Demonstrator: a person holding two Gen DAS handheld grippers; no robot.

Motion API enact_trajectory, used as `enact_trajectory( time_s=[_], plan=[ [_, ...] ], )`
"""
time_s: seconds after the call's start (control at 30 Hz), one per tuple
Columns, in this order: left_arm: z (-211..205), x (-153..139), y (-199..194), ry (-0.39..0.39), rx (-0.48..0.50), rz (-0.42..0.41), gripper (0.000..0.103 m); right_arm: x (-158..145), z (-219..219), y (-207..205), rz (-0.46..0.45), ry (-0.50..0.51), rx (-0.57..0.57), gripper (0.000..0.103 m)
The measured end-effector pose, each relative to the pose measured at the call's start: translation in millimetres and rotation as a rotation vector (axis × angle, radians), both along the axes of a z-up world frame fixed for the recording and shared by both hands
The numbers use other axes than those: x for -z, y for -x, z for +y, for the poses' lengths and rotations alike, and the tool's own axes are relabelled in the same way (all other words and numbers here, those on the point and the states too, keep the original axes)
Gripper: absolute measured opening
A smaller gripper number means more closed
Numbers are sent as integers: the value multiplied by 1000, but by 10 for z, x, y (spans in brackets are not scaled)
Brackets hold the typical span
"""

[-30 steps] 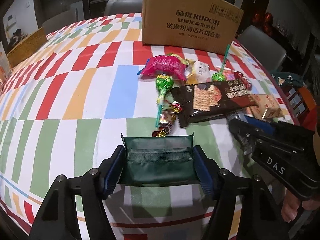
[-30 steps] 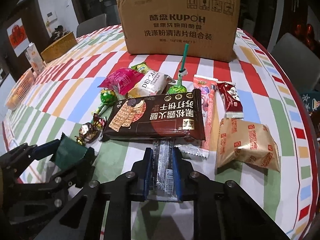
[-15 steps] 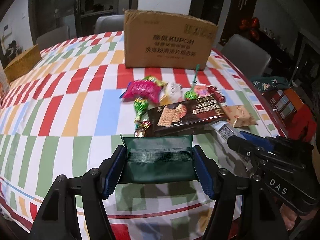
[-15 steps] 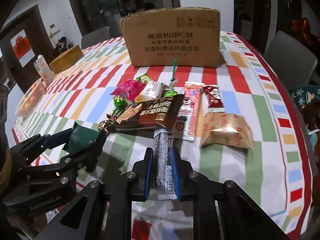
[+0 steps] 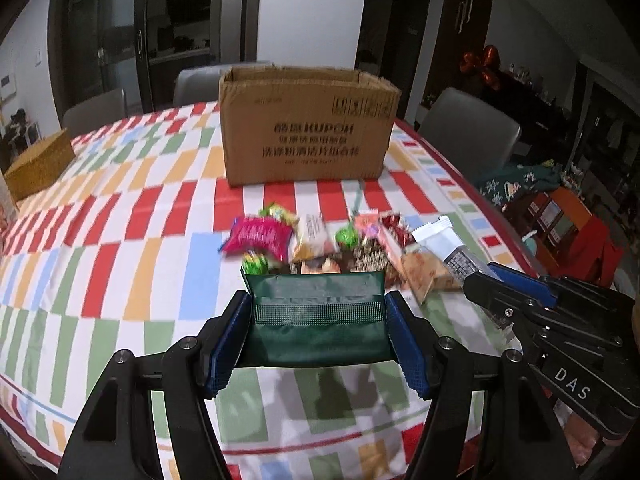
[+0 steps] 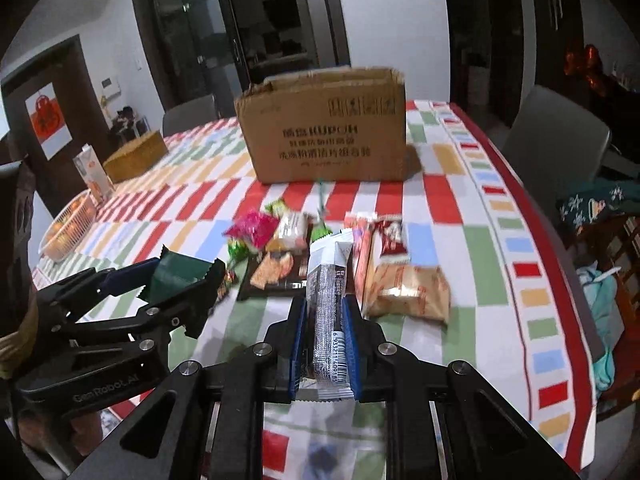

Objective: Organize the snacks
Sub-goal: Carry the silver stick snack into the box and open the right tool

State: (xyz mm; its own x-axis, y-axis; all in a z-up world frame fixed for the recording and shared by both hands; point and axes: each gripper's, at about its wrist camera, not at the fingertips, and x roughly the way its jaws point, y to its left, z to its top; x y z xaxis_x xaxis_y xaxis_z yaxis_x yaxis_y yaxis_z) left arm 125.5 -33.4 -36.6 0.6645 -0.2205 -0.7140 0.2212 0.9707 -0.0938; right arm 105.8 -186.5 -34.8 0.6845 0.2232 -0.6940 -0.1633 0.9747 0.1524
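Both hands are loaded at once here. The left gripper has its blue pads spread wide and pressed against the two ends of a dark green snack packet, held flat and crosswise so it can't fold. The right gripper is clamped tight on a slim silver-and-white bar wrapper, gripped near its barcode end so the rest pokes forward. Both packets hang clear of the striped tablecloth, I'd say ready for a carry. The open cardboard box stands at the far side, looking like the drop-off. Between it and the grippers lies the remaining heap: a pink packet, green lollipops, a dark cracker pack and a tan biscuit bag.
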Motion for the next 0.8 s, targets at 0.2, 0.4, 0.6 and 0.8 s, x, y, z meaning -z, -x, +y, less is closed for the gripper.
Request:
enact_trajectory(
  time_s=[0.2,0.4,0.6,0.8],
  plan=[
    [-28,-239,-116,7,-5,-72,67,-207,-48,-119,-70,-13,7,19],
    [-57,-467,-329,2,-3,-136,67,-395,-86,-306,-132,-24,14,19],
    [-73,-680,-556,-3,-4,-187,67,-580,-110,-529,-186,-24,16,19],
    [-58,-893,-829,-2,-7,-228,67,-786,-97,-778,-238,-17,12,19]
  ],
)
